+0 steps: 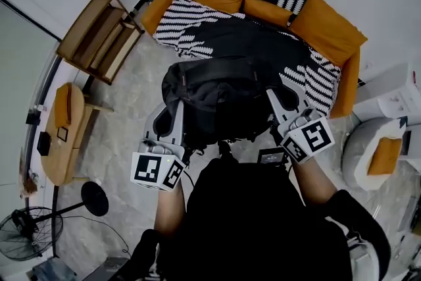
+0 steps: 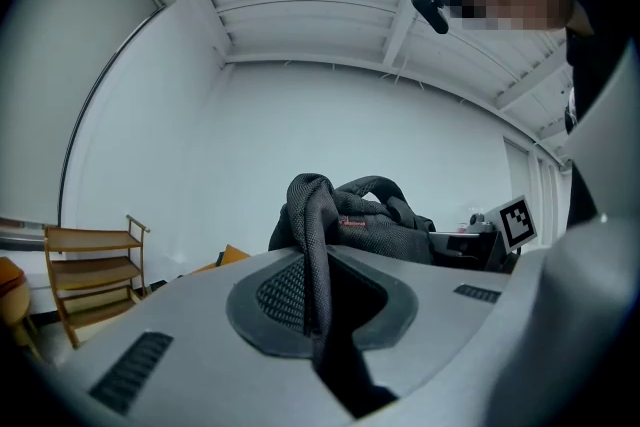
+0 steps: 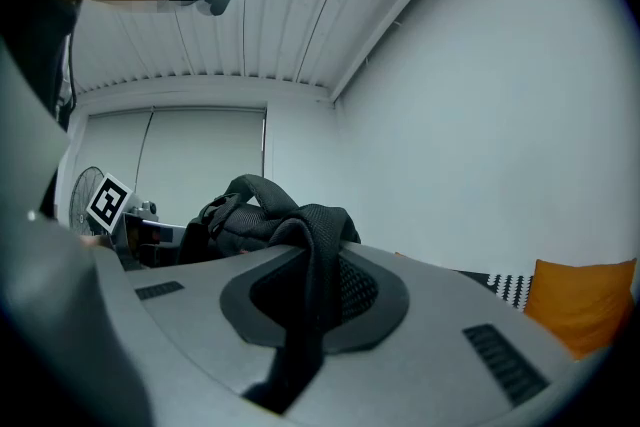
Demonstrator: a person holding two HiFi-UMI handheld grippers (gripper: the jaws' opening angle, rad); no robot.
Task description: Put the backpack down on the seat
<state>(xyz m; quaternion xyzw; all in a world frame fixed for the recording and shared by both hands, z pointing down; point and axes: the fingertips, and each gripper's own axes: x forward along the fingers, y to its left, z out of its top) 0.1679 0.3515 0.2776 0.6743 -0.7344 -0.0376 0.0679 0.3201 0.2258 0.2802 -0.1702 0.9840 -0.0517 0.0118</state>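
Observation:
A black backpack (image 1: pixel 220 99) hangs in the air in front of me, just short of the sofa seat (image 1: pixel 197 26), which has orange cushions and a black-and-white throw. My left gripper (image 1: pixel 172 116) is shut on a mesh shoulder strap (image 2: pixel 312 250) at the bag's left side. At the bag's right side, my right gripper (image 1: pixel 281 101) is shut on the other strap (image 3: pixel 318 275). In the left gripper view the backpack (image 2: pixel 375 220) bunches up beyond the jaws. The right gripper view shows the backpack (image 3: pixel 250 210) the same way.
A wooden shelf rack (image 1: pixel 102 33) stands left of the sofa. A round wooden table (image 1: pixel 62 135) and a floor fan (image 1: pixel 29 233) are at the far left. A white chair with an orange cushion (image 1: pixel 381 154) is at the right. Marble floor lies between me and the sofa.

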